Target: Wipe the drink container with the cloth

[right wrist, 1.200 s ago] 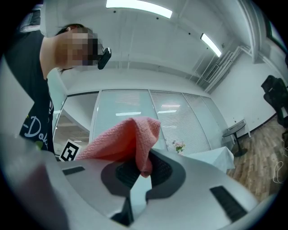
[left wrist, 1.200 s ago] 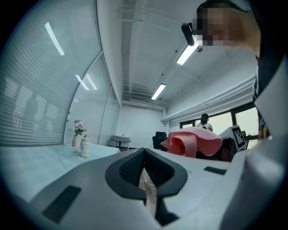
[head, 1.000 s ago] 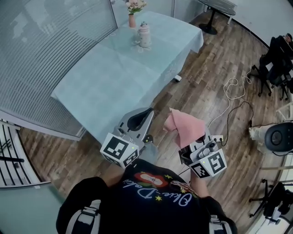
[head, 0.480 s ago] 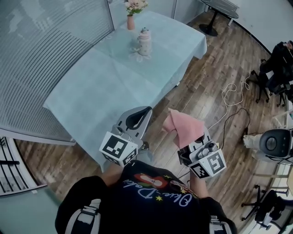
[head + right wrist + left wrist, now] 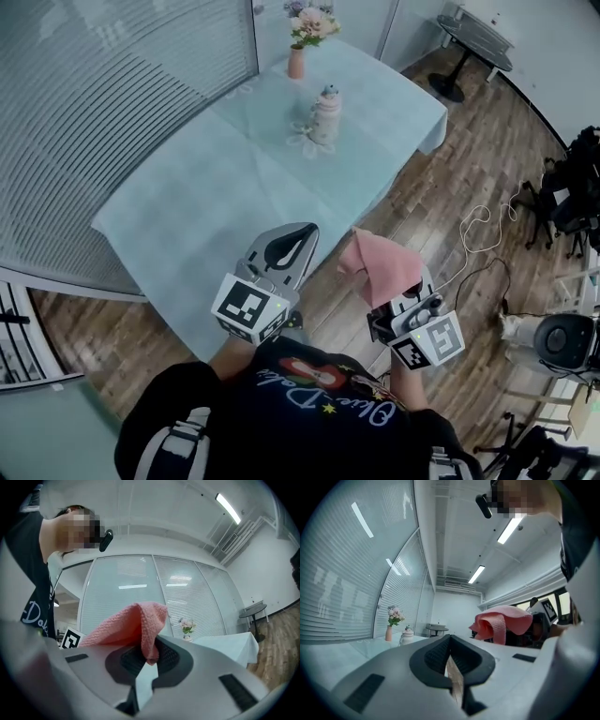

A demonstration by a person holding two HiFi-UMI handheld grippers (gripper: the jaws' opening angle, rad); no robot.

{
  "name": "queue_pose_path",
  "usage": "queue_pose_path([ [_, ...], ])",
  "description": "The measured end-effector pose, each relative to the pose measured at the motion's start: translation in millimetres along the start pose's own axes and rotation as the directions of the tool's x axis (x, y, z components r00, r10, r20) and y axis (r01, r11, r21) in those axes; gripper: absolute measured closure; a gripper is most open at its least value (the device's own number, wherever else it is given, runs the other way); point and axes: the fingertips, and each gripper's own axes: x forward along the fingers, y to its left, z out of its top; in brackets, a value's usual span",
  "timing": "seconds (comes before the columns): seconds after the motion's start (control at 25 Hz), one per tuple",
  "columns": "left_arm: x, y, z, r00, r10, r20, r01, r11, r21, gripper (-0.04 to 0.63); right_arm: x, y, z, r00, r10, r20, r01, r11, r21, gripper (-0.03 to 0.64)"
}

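While standing well back from the table [image 5: 178, 202], holds the pink cloth [image 5: 384, 267] pinched in the right gripper [image 5: 397, 296], one fold bunched between clamped jaws, presumably ready for wiping. Carries the left gripper [image 5: 296, 236] pressed together on nothing, likely free to steady the drink container [image 5: 324, 116], upright mid-table near the flower vase [image 5: 297, 58], well apart from both grippers. Judged not yet begun; calls for an approach first.

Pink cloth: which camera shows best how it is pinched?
The right gripper view. There the pink cloth fills the middle, and its fold hangs between the jaws of the right gripper, shut on it. The head view shows the cloth small, from above. The left gripper view shows it sideways, with the grip hidden.
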Motion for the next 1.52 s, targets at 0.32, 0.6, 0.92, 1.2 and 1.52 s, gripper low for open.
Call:
queue_pose_path([
  [0.32,11.3,31.7,3.1,1.0,-0.002,0.017,0.002,0.999,-0.034,0.592,41.9,-8.5,-5.8,1.0,0.017,-0.023,-0.016,1.0,0.007,0.604],
  [0.6,25.1,52.5,-2.7,0.996,0.088,-0.007,-0.088,0.996,-0.025,0.592,68.2,-38.6,-15.3,0.998,0.054,-0.045,-0.052,0.997,0.051,0.604],
  [0.92,57.7,75.5,4.5,0.971,0.24,-0.024,-0.239,0.971,0.016,0.592,108.3,-88.9,-13.2,0.988,0.15,-0.04,-0.146,0.985,0.09,0.604],
  [1.2,104.8,82.4,5.0,0.944,0.327,-0.036,-0.326,0.944,0.045,0.592,129.3,-143.8,-17.7,0.978,0.199,-0.063,-0.192,0.976,0.104,0.604],
  [1.52,159.3,82.0,15.1,0.916,0.402,-0.023,-0.398,0.913,0.093,0.592,142.9,-199.6,-12.9,0.963,0.258,-0.072,-0.248,0.961,0.125,0.604],
])
